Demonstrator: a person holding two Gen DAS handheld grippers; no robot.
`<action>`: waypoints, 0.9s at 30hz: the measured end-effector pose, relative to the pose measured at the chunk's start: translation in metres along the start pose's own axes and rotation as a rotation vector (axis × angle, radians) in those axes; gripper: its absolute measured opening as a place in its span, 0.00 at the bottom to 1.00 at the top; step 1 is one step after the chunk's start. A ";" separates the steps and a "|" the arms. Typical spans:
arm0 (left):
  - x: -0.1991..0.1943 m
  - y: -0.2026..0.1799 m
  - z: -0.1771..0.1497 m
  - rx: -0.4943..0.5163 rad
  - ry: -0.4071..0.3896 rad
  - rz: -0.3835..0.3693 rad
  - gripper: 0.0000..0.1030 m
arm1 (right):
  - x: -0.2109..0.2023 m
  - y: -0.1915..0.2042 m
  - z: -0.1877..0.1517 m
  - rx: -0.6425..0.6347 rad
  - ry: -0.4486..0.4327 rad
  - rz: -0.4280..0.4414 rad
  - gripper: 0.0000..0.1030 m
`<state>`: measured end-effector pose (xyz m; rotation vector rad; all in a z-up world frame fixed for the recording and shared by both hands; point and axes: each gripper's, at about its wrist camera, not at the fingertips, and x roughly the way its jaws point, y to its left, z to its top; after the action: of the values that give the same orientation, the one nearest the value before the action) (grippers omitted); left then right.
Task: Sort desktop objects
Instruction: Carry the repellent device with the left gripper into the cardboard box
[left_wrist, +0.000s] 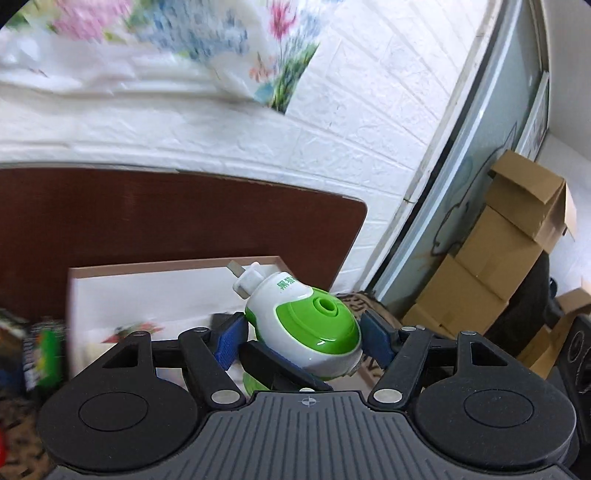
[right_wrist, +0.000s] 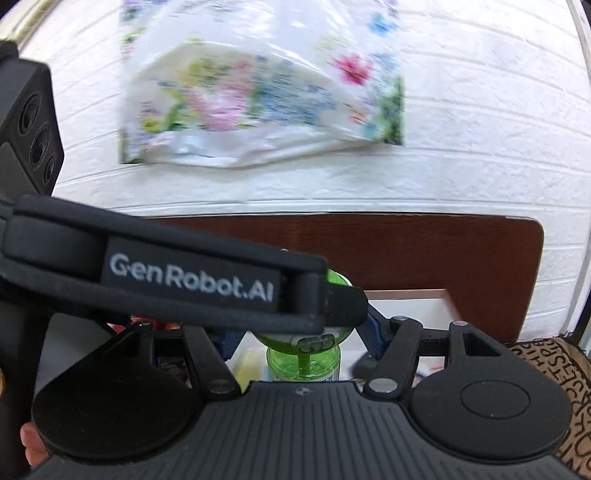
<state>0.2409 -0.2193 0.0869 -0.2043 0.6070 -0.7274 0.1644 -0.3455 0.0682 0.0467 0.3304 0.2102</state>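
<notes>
Left wrist view: the left gripper (left_wrist: 303, 334) is closed around the white-and-green plug-in mosquito vaporizer (left_wrist: 295, 306). Its blue pads sit against the two flanks of the rounded body, which is carried clear of the brown table (left_wrist: 184, 221). The vaporizer's long axis runs away from the camera and tilts to the upper left. The plug prongs (left_wrist: 240, 273) lead, and the green vented cap faces up and to the right. A black bar (left_wrist: 280, 365) crosses under the body; I judge it to be a finger of the other gripper. Beyond the prongs, a white box with a pinkish rim (left_wrist: 147, 284) lies on the table.

Right wrist view: the right gripper (right_wrist: 303, 336) comes at the same vaporizer from its lower end. The green refill bottle (right_wrist: 303, 363) hangs between the fingers, close to the camera. The left gripper's branded side lies across the view and hides the right pads' tips, so I cannot tell whether they press on anything. Only the left grip is certain, so the coming move probably depends on the left hand.
</notes>
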 end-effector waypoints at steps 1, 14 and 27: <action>0.015 0.004 0.004 -0.015 0.012 -0.014 0.75 | 0.008 -0.010 0.001 0.012 0.010 -0.005 0.67; 0.136 0.051 0.003 -0.190 0.106 -0.116 0.71 | 0.089 -0.093 -0.019 0.156 0.167 -0.050 0.67; 0.129 0.058 0.003 -0.126 0.063 -0.049 1.00 | 0.107 -0.095 -0.015 0.037 0.149 -0.187 0.95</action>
<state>0.3502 -0.2640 0.0095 -0.3141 0.7110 -0.7453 0.2775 -0.4155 0.0119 0.0368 0.4842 0.0224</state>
